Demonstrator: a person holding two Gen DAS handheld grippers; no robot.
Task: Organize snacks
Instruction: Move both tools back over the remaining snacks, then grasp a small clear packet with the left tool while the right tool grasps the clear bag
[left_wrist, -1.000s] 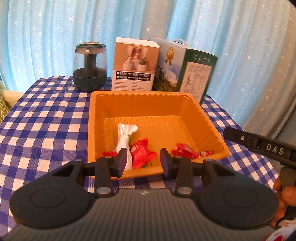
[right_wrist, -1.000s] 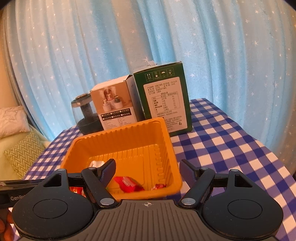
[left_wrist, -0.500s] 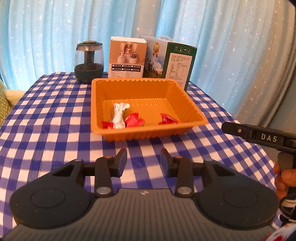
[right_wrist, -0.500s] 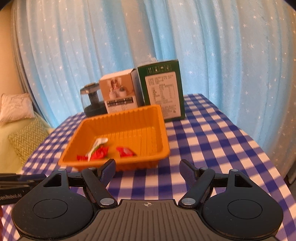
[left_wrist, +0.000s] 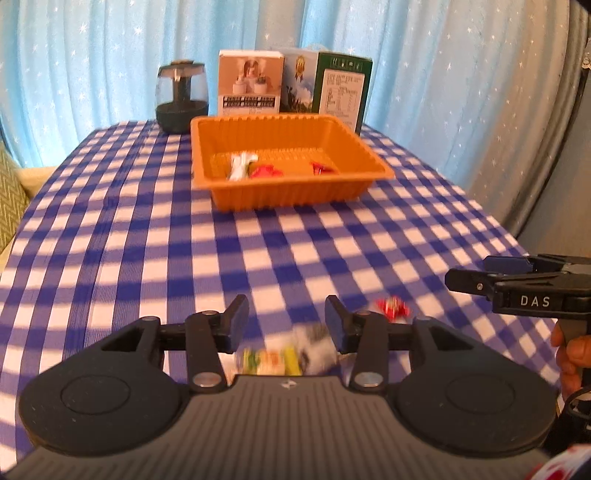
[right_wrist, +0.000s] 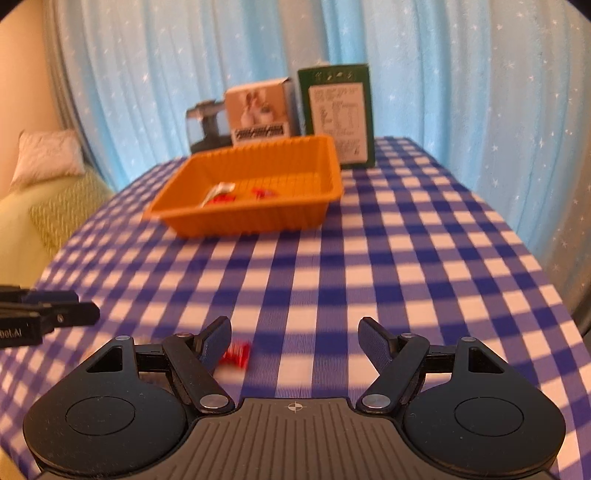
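Observation:
An orange tray (left_wrist: 236, 199) (right_wrist: 236, 227) stands far back on the checked table; a white snack (left_wrist: 238, 166) and red snacks (left_wrist: 266, 171) lie in it. My left gripper (left_wrist: 286, 323) is open and empty, low over the near table. Between its fingers lies a blurred white, yellow and green packet (left_wrist: 284, 356). A red candy (left_wrist: 391, 307) (right_wrist: 234, 353) lies to its right, by the left finger of my right gripper (right_wrist: 295, 341), which is open and empty. The right gripper also shows in the left wrist view (left_wrist: 517, 288).
A dark glass jar (left_wrist: 181, 98), a white box (left_wrist: 250, 83) and a green box (left_wrist: 332, 86) stand behind the tray before a blue curtain. A cushion and sofa (right_wrist: 55, 206) lie left of the table. Checked cloth stretches between tray and grippers.
Both grippers have pulled back from the tray toward the near table edge. The packet and loose red candy have come into view. Both stayed open.

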